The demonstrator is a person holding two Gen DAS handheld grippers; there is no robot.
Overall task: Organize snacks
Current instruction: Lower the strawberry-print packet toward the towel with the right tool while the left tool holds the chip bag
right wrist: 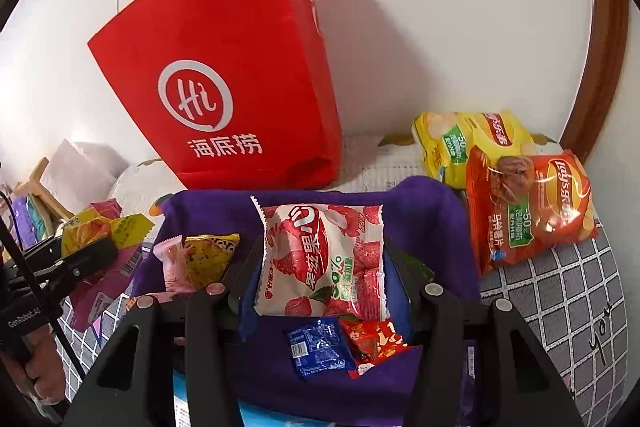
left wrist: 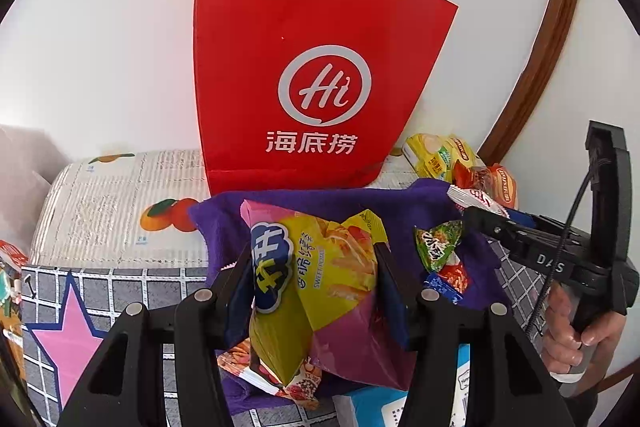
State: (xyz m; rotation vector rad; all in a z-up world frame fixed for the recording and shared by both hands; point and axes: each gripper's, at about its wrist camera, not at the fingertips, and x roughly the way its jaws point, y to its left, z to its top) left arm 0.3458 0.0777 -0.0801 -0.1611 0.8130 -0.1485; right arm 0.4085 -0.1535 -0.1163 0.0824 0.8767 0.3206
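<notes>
White wall, patterned bedding, red paper bag [left wrist: 304, 67] upright. My left hand-held gripper [left wrist: 316, 279] pinches sweet-potato chip bag [left wrist: 320, 267]; right hand-held gripper [right wrist: 320, 267] pinches strawberry snack pack [right wrist: 320, 259], both above purple cloth [right wrist: 420, 211]. Risk: slick inflated packs slipping; bag tipping on soft bedding

Bright even light; soft shadow right of red bag [right wrist: 224, 83]; fisheye-warped edges.

A home: patterned bedding [left wrist: 120, 291] (snacks strewn about).

Matte black left gripper [left wrist: 314, 291], silver pivot screws, blue-padded fingers [left wrist: 390, 291], black cable, bare-skinned hand [left wrist: 568, 323]
</notes>
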